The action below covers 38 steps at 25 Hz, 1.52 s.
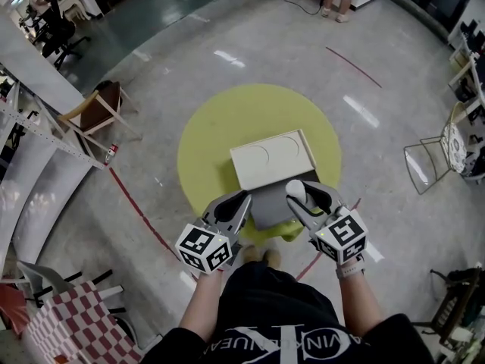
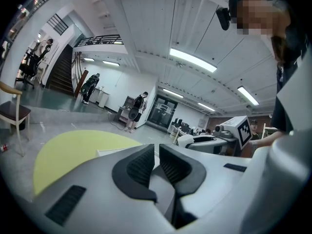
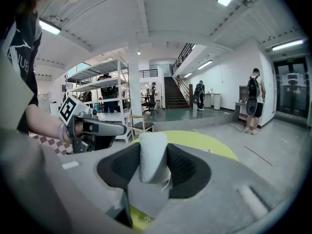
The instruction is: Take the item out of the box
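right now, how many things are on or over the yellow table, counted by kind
hand-held grippers: 2, the left hand-held gripper and the right hand-held gripper
white lid: 1
grey box: 1
white item, held in the right one's jaws: 1
total: 5

Round yellow-green counter (image 1: pixel 212 127) stands on the polished grey floor (image 1: pixel 227 51). Cream box (image 1: pixel 273 158) lies roughly at its centre; grey piece (image 1: pixel 267 207) touches the box's 6 o'clock edge.
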Available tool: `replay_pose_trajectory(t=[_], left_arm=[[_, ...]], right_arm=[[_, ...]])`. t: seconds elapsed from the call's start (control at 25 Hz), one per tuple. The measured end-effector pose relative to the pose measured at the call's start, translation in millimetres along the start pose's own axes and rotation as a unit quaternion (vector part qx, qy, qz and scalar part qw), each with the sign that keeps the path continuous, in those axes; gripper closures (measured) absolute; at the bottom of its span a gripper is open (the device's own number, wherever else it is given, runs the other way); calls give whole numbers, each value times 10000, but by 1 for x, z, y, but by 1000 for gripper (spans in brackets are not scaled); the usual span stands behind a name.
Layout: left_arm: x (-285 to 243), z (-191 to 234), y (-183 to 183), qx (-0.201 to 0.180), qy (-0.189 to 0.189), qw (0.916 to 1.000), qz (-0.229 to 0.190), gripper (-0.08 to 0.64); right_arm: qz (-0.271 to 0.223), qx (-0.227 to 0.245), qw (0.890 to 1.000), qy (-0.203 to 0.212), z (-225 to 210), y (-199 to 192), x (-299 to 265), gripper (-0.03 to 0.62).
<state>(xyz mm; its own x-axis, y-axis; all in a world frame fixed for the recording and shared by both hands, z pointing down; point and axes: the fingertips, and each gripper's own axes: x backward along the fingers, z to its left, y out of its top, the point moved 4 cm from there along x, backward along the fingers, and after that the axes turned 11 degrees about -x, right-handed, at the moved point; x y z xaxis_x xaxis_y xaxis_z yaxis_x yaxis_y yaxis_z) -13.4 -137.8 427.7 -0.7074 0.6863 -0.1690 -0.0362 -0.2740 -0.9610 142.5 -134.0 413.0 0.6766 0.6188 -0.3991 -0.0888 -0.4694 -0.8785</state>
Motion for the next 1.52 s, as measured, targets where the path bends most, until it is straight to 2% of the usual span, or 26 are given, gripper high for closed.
replay_pose_trajectory(t=[0.8,1.2,1.52], left_arm=[[10,7,35,-317,95,9987,-383,528],[7,11,46,-395,158,9978,-499,528],[3,20,50,-416,221,9974,-540,528]], right_arm=[[-597,149,9976,-324,3,30,11,423],[-985,93,9943,-407,-2,42,17,423],[-1182,255,9916,-449,-4,56,16,423]])
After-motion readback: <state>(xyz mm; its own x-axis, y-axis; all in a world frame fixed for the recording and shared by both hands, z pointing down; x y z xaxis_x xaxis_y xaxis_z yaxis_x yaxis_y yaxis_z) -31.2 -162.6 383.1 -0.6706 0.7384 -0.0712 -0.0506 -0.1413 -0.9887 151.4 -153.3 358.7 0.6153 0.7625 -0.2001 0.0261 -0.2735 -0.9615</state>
